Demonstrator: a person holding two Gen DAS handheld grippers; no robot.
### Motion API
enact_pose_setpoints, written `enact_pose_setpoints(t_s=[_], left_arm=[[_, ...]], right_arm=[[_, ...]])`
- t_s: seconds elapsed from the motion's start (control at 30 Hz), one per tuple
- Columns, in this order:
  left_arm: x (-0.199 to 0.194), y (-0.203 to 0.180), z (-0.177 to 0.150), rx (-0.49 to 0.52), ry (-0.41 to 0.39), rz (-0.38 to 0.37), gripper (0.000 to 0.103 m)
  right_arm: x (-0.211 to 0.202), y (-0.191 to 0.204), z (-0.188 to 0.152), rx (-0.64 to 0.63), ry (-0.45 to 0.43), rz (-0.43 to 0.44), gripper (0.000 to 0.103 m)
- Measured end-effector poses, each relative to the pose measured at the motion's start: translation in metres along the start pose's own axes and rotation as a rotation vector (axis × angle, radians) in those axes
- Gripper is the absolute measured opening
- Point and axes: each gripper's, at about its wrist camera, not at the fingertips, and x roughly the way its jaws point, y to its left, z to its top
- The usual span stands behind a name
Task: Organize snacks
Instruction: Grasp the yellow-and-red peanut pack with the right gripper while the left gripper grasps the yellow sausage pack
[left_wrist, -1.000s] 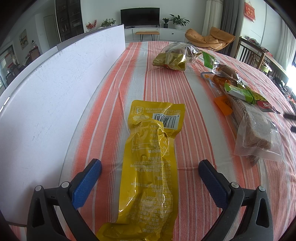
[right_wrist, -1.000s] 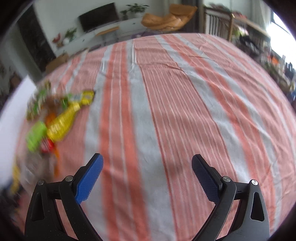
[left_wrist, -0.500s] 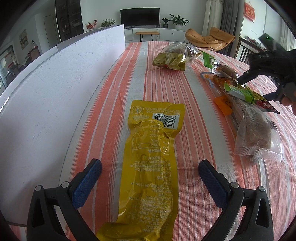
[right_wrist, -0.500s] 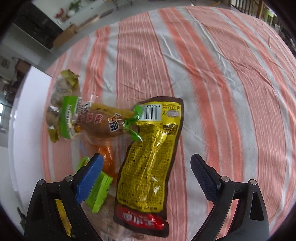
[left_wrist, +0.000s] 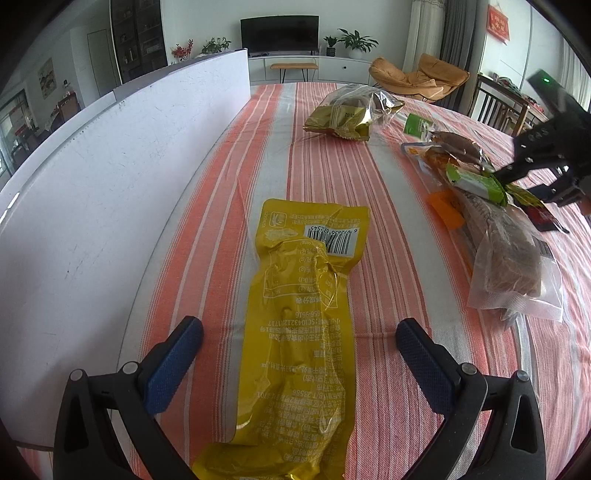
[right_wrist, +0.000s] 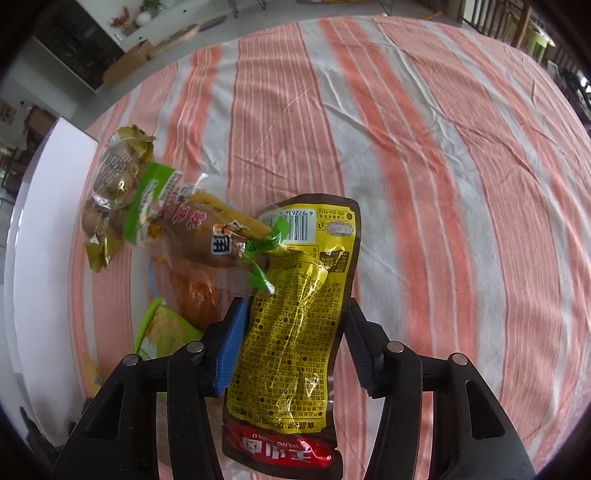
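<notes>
A long yellow snack packet (left_wrist: 306, 280) lies flat on the striped tablecloth (left_wrist: 332, 177). My left gripper (left_wrist: 299, 354) straddles its near half, open, with both blue pads well clear of it. At the snack pile, my right gripper (right_wrist: 293, 332) points steeply down and its jaws are closing. Its pads press both edges of a yellow and black packet (right_wrist: 299, 280) with a red end, which buckles between them. In the left wrist view the right gripper (left_wrist: 535, 177) shows at the far right, over the pile.
A white board (left_wrist: 110, 184) stands along the left side of the table. The pile holds a clear bag of gold-wrapped pieces (right_wrist: 114, 177), a brown packet (right_wrist: 199, 236), a green packet (right_wrist: 159, 325) and a clear bag of brown bread (left_wrist: 513, 266).
My right gripper swung from bare cloth to over the snack pile, then its jaws narrowed onto the yellow and black packet. The left gripper and its yellow packet stayed put.
</notes>
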Motion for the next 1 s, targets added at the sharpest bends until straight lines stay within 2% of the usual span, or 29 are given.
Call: enact_pose_setpoints(t_s=[0.3,0.53,0.67,0.7,0.77,0.9,1.0], left_arm=[[0.0,0.0,0.0,0.0,0.0,0.0,0.103],[-0.001,0.0,0.0,0.007,0.0,-0.008,0.103],[-0.004,-0.003,-0.004,0.073,0.026,-0.046,0.103],[-0.006,-0.003,-0.008,0.08,0.032,-0.05,0.103],[-0.009,-0.003,-0.012,0.091,0.047,-0.057,0.103],[-0.014,0.0,-0.02,0.101,0.06,-0.07,0.103],[-0.017,0.008,-0.021,0.064,0.066,-0.089,0.102]], right_arm=[[-0.032,-0.058,-0.037,0.016,-0.037,0.042,0.054],[-0.053,-0.107,-0.097,-0.028,-0.03,0.079,0.054],[-0.059,-0.127,-0.122,-0.018,-0.005,0.133,0.059],[-0.062,-0.131,-0.126,-0.014,-0.014,0.134,0.063],[-0.066,-0.134,-0.129,-0.016,-0.033,0.128,0.07],[-0.063,-0.119,-0.129,-0.08,-0.031,0.057,0.071],[-0.056,-0.097,-0.131,-0.149,-0.031,-0.011,0.075]])
